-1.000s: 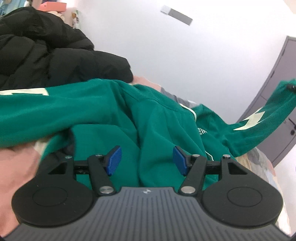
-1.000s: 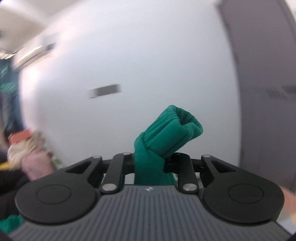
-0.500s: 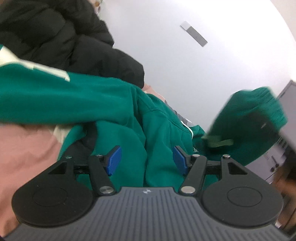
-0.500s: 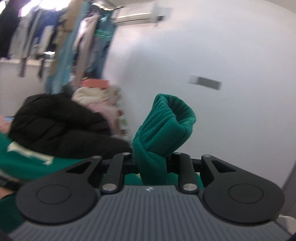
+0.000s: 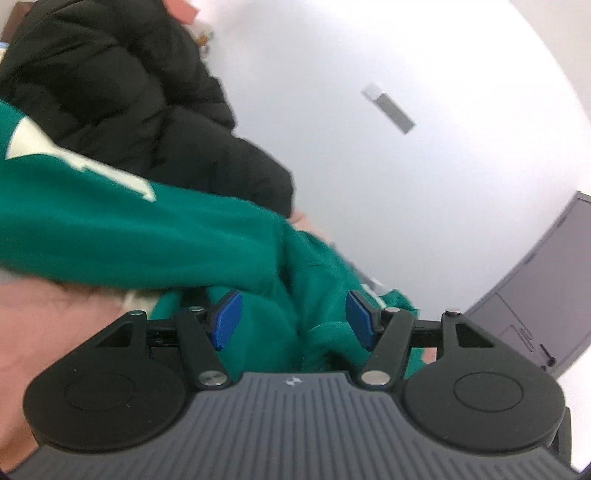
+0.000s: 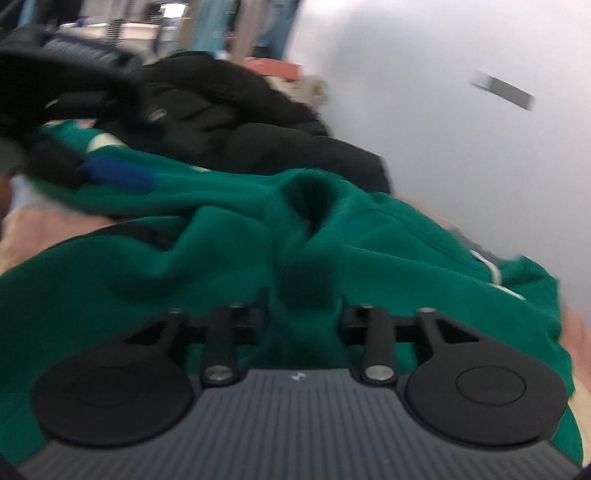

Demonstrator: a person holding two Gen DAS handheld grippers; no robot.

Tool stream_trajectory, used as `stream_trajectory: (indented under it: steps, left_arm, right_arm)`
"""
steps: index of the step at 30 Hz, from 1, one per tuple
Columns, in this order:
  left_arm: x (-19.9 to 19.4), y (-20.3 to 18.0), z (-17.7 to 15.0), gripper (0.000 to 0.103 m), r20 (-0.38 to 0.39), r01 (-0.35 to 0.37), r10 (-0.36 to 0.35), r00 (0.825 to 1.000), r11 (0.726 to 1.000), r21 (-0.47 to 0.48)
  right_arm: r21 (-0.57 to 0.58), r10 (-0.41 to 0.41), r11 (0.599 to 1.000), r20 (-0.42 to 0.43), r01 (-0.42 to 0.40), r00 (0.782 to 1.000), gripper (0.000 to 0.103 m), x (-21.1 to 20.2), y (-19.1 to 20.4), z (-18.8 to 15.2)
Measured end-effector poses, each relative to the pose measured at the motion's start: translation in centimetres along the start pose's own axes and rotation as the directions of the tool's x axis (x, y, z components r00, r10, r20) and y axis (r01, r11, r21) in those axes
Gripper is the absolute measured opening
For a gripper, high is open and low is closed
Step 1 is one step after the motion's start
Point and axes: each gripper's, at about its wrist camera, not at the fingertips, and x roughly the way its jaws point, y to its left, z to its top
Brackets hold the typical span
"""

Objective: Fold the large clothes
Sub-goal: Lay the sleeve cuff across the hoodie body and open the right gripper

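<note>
Left wrist view: left gripper [image 5: 293, 319], blue pads [image 5: 226, 320] standing apart and gripping nothing, poised over a crumpled green fleece sweatshirt with cream lettering [image 5: 147, 229] lying on a pink bed cover [image 5: 40, 317]; a black padded jacket [image 5: 122, 92] is heaped just behind it against the white wall [image 5: 406, 203], with a grey cabinet door [image 5: 546, 291] at the right edge. Right wrist view (blurred): right gripper [image 6: 304, 319], jaws opening with the sweatshirt's ribbed green cuff [image 6: 306, 206] between them and no longer pinched; the sweatshirt spreads across the bed, the black jacket beyond it, hanging clothes [image 6: 229, 26] at the far side.
</note>
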Motion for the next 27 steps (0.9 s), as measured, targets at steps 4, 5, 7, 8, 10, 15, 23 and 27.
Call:
stream_trajectory:
  steps: [4, 5, 7, 8, 10, 15, 23, 27]
  left_arm:
    - [-0.1, -1.6, -0.3, 0.067, -0.019, 0.018, -0.016, 1.000, 0.997, 0.078]
    - [0.0, -2.0, -0.6, 0.067, -0.027, 0.019, -0.017, 0.999, 0.995, 0.095]
    - [0.2, -2.8, -1.1, 0.067, -0.051, 0.036, -0.030, 0.998, 0.993, 0.117]
    - [0.5, -3.1, -1.4, 0.067, -0.064, 0.041, -0.033, 0.997, 0.991, 0.126]
    - [1.1, -3.7, -2.0, 0.067, -0.091, 0.040, -0.027, 0.996, 0.988, 0.147]
    - [3.2, -4.8, -3.7, 0.066, -0.146, 0.017, 0.016, 0.989, 0.976, 0.217]
    - [5.4, -6.3, -5.7, 0.063, -0.172, -0.012, 0.077, 0.982, 0.935, 0.355]
    - [6.8, -6.6, -6.6, 0.063, -0.213, -0.041, 0.139, 0.967, 0.912, 0.408]
  right_arm:
    - [0.008, 0.091, 0.996, -0.008, -0.090, 0.996, 0.070, -2.5, -0.9, 0.6]
    - [0.028, 0.103, 0.994, -0.009, -0.102, 0.995, 0.070, -3.2, -1.3, 0.3]
    - [0.082, 0.113, 0.990, -0.006, -0.112, 0.994, 0.070, -4.7, -2.4, -0.2]
    - [0.108, 0.117, 0.987, -0.003, -0.116, 0.993, 0.070, -5.0, -2.7, -0.6]
    - [0.175, 0.117, 0.978, 0.011, -0.117, 0.993, 0.070, -6.1, -4.0, -1.4]
    - [0.336, 0.096, 0.937, 0.025, -0.099, 0.995, 0.070, -5.9, -6.3, -4.3]
    - [0.459, 0.003, 0.888, 0.039, -0.021, 0.999, 0.069, -2.6, -9.7, -5.3]
    - [0.450, 0.010, 0.893, 0.021, -0.018, 1.000, 0.066, -0.6, -9.9, -5.7]
